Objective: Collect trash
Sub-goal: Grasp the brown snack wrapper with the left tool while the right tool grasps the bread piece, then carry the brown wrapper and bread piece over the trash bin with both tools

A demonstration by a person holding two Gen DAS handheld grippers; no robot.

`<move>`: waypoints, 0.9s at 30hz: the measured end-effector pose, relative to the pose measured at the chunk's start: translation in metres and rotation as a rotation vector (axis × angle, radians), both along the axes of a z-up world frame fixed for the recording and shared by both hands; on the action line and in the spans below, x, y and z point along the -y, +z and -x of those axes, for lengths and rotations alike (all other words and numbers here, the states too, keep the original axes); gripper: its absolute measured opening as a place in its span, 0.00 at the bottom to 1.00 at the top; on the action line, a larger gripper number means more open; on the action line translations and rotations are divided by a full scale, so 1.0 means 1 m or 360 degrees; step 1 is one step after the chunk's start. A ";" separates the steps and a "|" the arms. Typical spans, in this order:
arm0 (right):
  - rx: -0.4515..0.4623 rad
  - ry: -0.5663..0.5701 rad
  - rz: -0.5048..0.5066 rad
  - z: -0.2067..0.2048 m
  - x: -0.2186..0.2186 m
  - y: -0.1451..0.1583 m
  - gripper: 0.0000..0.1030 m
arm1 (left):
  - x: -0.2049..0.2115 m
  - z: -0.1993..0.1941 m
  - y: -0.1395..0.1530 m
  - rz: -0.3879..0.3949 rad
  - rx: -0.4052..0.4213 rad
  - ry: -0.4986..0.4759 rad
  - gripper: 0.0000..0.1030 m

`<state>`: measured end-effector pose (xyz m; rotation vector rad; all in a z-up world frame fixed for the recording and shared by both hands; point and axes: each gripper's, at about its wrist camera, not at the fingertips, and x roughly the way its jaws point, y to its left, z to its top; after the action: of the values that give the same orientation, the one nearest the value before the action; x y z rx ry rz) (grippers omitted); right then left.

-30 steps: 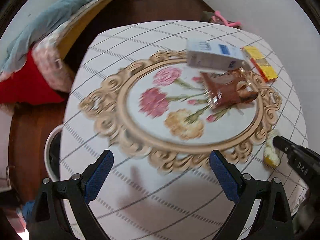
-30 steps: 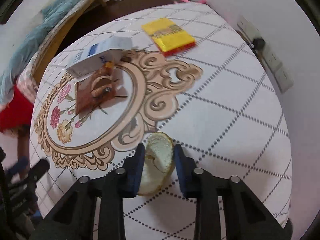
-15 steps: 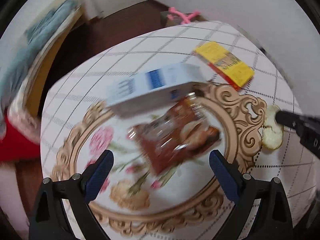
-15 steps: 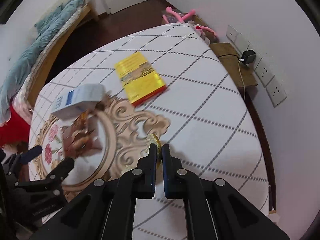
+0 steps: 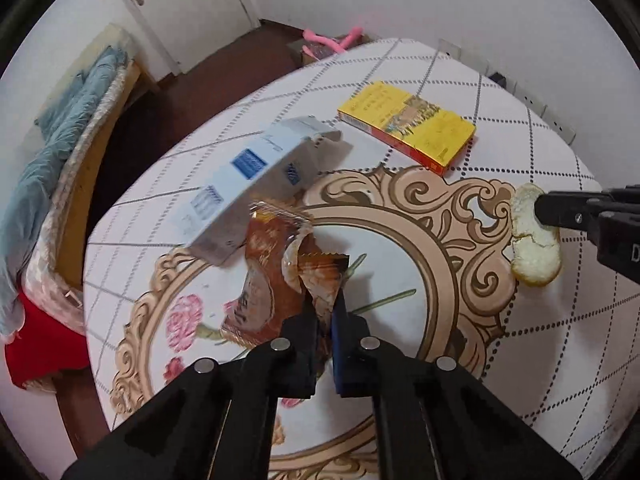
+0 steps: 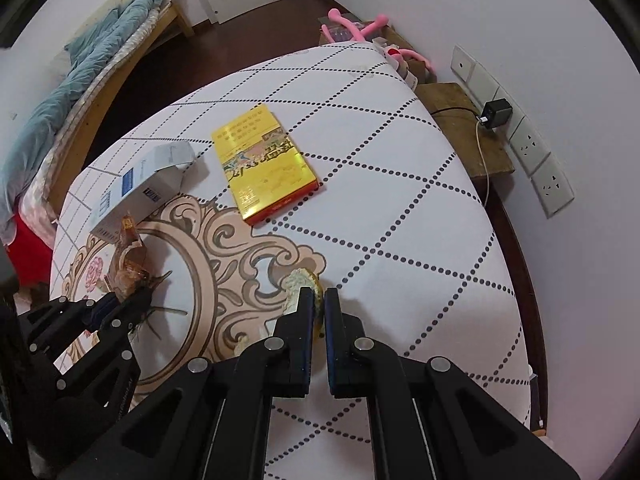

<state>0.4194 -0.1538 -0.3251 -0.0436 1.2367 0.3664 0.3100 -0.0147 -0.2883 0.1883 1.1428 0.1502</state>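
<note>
Two grips at one moment of trash collection on a round table point(image 6: 420, 216) with a patterned cloth.

Left gripper point(image 5: 322, 312): fingers nearly closed, pinching the near edge of a brown snack wrapper point(image 5: 272, 280) at the middle of the floral medallion. Far end of the wrapper tucked under, or at least touching, a white and blue carton point(image 5: 256, 176) that lies tilted across it.

Right gripper point(image 6: 319, 312): fingers drawn narrow on a piece of fruit peel point(image 6: 300, 284), near the scrolled border of the medallion; seen side-on in the left view, peel point(image 5: 534, 240) hanging from the fingertips, pale pith outward.

Untouched: yellow box point(image 6: 264, 164), flat on the cloth beyond both grippers, just beside the carton.

Likely faults. Wrapper held only by a thin crinkled edge: risk of slipping free or tearing on the lift, more so if the carton pins the far end; carton then liable to be dragged or tipped. Peel apparently cracked across its width and gripped near one end: lower part may break off and drop back to the table. Both arms close together: possible collision when carrying away.

Containers: no bin or bag visible in either view, so the drop point cannot be told. Carton flap open at the far end; contents not visible. Yellow box closed.
</note>
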 end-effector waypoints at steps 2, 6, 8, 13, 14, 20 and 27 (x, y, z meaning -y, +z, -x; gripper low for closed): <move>0.0000 0.0013 -0.0018 0.005 0.001 0.003 0.05 | -0.001 0.013 0.010 -0.0008 0.0054 0.0025 0.02; 0.0009 0.0038 -0.0061 0.018 0.002 0.012 0.05 | -0.008 0.036 0.036 -0.0036 0.0155 0.0086 0.02; 0.0015 0.0050 -0.0096 0.026 0.001 0.020 0.05 | -0.017 0.048 0.047 -0.0048 0.0198 0.0119 0.02; 0.0052 0.0107 -0.0178 0.045 -0.006 0.046 0.05 | -0.041 0.078 0.080 -0.0043 0.0303 0.0224 0.02; 0.0062 0.0122 -0.0188 0.049 -0.009 0.051 0.05 | -0.048 0.086 0.088 -0.0043 0.0321 0.0254 0.02; 0.0107 0.0282 -0.0306 0.081 -0.050 0.093 0.05 | -0.092 0.133 0.130 -0.0087 0.0416 0.0408 0.02; 0.0136 0.0527 -0.0426 0.130 -0.131 0.133 0.05 | -0.160 0.194 0.168 -0.0170 0.0528 0.0626 0.02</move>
<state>0.2896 -0.0228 -0.1918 -0.0338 1.0874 0.8074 0.1164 0.1450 -0.1198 0.0277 0.8301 0.5712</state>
